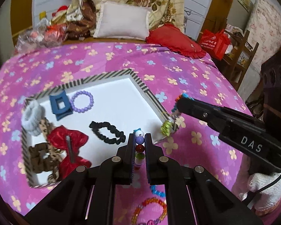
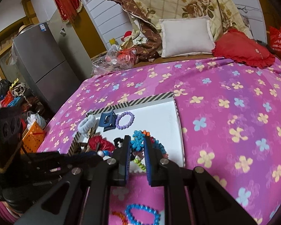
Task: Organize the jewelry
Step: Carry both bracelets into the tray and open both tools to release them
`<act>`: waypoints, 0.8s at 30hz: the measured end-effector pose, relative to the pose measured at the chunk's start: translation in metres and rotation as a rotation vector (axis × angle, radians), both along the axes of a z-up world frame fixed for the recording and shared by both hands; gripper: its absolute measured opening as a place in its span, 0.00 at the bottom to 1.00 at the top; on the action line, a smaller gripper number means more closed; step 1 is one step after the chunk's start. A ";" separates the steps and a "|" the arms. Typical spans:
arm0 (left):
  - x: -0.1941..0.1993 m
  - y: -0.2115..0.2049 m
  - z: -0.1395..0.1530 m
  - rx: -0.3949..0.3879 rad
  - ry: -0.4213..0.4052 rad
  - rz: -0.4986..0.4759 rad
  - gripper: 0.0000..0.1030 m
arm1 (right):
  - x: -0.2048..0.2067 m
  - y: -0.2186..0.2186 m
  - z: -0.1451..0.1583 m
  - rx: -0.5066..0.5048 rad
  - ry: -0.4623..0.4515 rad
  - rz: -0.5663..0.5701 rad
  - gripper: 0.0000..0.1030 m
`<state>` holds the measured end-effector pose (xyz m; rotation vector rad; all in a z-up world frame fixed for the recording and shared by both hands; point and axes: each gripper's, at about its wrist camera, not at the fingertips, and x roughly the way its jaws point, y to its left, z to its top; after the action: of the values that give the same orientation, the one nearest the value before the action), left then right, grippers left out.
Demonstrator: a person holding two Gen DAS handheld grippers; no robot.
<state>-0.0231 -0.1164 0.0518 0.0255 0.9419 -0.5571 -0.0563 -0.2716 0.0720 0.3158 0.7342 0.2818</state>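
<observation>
A white tray with a striped rim lies on the pink flowered bedspread. In it are a purple bead bracelet, a blue hair claw, a black scrunchie, a white scrunchie, a red bow and brown leopard hair pieces. My left gripper is shut on a bracelet of large coloured beads at the tray's near edge. My right gripper is shut on a multicoloured spiky bracelet that hangs over the tray's right corner.
On the bedspread near me lie a blue bead bracelet and an orange bead bracelet. Pillows, a red cushion and quilts are at the head of the bed. A fridge and clutter stand on the left.
</observation>
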 end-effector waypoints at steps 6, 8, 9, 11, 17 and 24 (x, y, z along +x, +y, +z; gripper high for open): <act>0.036 0.011 -0.040 0.045 0.098 0.099 0.12 | 0.043 0.007 -0.021 -0.028 0.068 0.018 0.13; 0.044 0.017 -0.051 0.073 0.127 0.129 0.12 | 0.060 0.012 -0.030 -0.033 0.092 0.032 0.13; 0.047 0.019 -0.055 0.082 0.138 0.138 0.12 | 0.066 0.014 -0.034 -0.036 0.101 0.037 0.13; 0.051 0.022 -0.060 0.095 0.148 0.144 0.12 | 0.085 0.020 -0.044 -0.040 0.131 0.049 0.13; 0.071 0.028 -0.065 0.096 0.166 0.171 0.12 | 0.132 0.038 -0.057 -0.078 0.171 0.065 0.13; 0.077 0.044 -0.074 0.110 0.203 0.198 0.12 | 0.181 0.063 -0.068 -0.110 0.205 0.088 0.13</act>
<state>0.0543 -0.0722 -0.0217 -0.0255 1.1576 -0.3284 0.1242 -0.2088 0.0043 0.2099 0.9641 0.2932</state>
